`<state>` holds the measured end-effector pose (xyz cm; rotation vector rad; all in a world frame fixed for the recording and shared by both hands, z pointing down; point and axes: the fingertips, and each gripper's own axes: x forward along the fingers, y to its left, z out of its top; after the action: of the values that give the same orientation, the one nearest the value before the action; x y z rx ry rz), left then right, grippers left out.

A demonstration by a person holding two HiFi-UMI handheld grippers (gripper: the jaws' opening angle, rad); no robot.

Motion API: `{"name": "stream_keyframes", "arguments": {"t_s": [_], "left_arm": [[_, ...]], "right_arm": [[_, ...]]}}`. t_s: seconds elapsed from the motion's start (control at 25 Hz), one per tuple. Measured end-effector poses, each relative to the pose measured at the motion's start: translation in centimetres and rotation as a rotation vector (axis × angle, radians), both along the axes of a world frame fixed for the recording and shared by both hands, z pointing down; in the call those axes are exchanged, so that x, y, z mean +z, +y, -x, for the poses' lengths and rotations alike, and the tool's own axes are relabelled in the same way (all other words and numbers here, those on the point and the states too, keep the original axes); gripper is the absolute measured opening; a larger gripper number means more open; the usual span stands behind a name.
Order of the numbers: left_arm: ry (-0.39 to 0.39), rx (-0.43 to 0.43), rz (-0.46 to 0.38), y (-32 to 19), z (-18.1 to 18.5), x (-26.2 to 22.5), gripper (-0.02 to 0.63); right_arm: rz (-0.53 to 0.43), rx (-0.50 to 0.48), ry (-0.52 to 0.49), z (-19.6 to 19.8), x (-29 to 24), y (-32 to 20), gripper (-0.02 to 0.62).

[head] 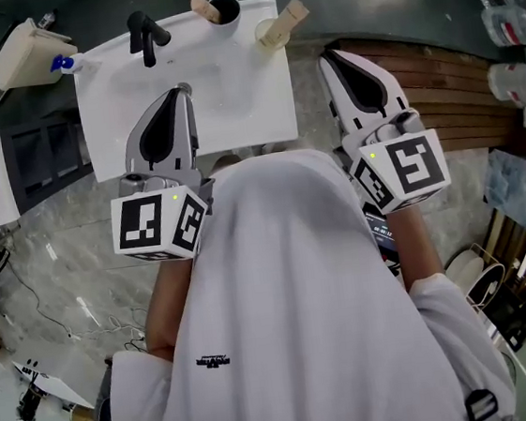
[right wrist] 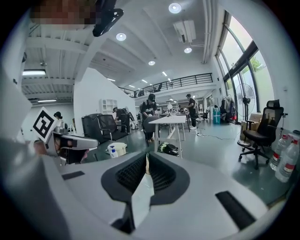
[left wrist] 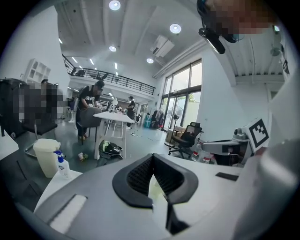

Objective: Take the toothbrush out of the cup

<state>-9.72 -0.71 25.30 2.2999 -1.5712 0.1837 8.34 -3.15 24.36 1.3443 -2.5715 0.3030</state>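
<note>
Claws: left claw [head: 179, 92] and right claw [head: 330, 56] are both closed and empty.
Risk: cup [head: 224, 9] sits at the desk [head: 232, 104] edge; a closed claw could knock it off.

- A big open-plan work hall, part office and part lab, with a high ceiling and round ceiling lights [right wrist: 175, 8].
- A white table [right wrist: 172, 120] stands mid-hall on the bare floor, and people [right wrist: 150, 110] work just behind it.
- A mezzanine railing [right wrist: 173, 82] runs above and behind the table.
- Right of the table are tall windows [right wrist: 246, 70] and an office chair [right wrist: 263, 131].
</note>
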Motion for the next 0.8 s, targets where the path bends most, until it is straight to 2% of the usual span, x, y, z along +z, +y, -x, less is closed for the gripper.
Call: {"name": "stream_keyframes", "arguments": {"t_s": [0.32, 0.8], "left_arm": [[0.003, 0.031, -0.003, 0.0, -1.4, -0.3, 0.006], [0.004, 0.058, 0.005, -0.5, -1.8, -0.1, 0.006]], "right_arm": [[-0.008, 0.002, 0.014, -1.4, -0.2, 0.3, 0.015], [-0.009, 0.014, 0.005, -1.2, -0.2, 0.0, 0.015]]}}
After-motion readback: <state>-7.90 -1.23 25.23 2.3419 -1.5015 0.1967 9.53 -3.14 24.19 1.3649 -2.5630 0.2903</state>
